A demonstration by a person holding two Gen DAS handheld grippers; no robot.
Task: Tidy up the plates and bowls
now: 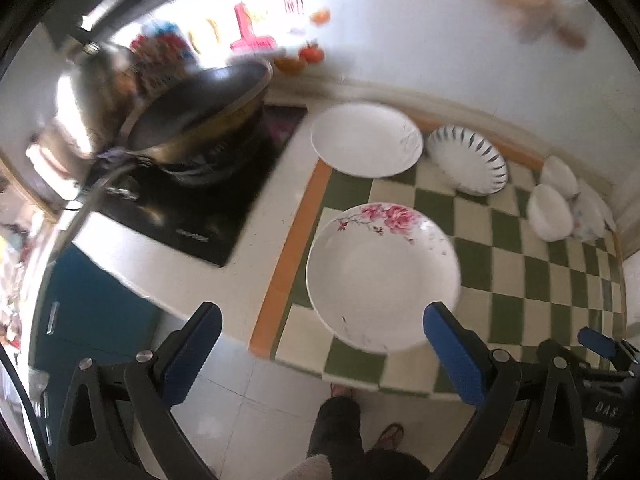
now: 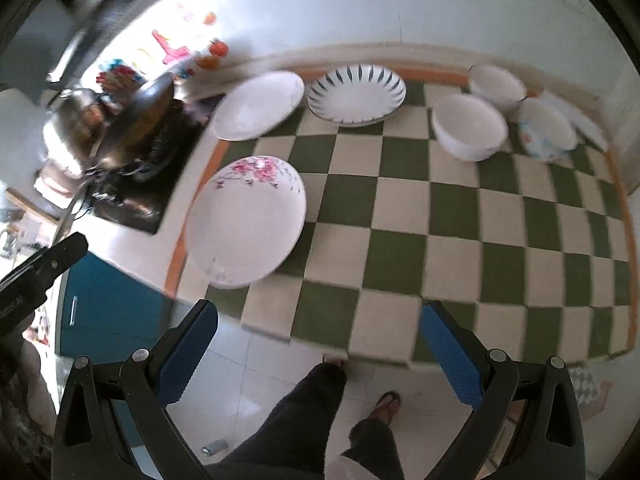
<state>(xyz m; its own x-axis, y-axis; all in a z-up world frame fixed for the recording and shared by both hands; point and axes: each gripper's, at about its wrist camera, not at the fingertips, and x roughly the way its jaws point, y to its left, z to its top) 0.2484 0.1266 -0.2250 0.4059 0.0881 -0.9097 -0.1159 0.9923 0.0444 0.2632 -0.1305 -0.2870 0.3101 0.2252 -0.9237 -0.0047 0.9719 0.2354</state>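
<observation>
In the left wrist view, the left gripper (image 1: 322,350) hangs above the counter edge with its blue fingers spread wide and nothing between them. The flowered plate (image 1: 382,276) lies flat on the checked mat (image 1: 516,268) just ahead of the fingers and a little toward the right finger, its near rim almost between the tips. Beyond it sit a plain white plate (image 1: 366,140) and a striped plate (image 1: 466,159), side by side near the wall, with three bowls (image 1: 550,212) bunched at the far right. A wok (image 1: 200,104) stands on the stove to the left.

In the right wrist view, the right gripper (image 2: 318,350) is also wide open and empty. Here the flowered plate (image 2: 246,220) lies ahead and off to the left, while the bowls (image 2: 470,126) lie far ahead on the right. By my judgement the left gripper is nearer that plate and better lined up for its near rim.
</observation>
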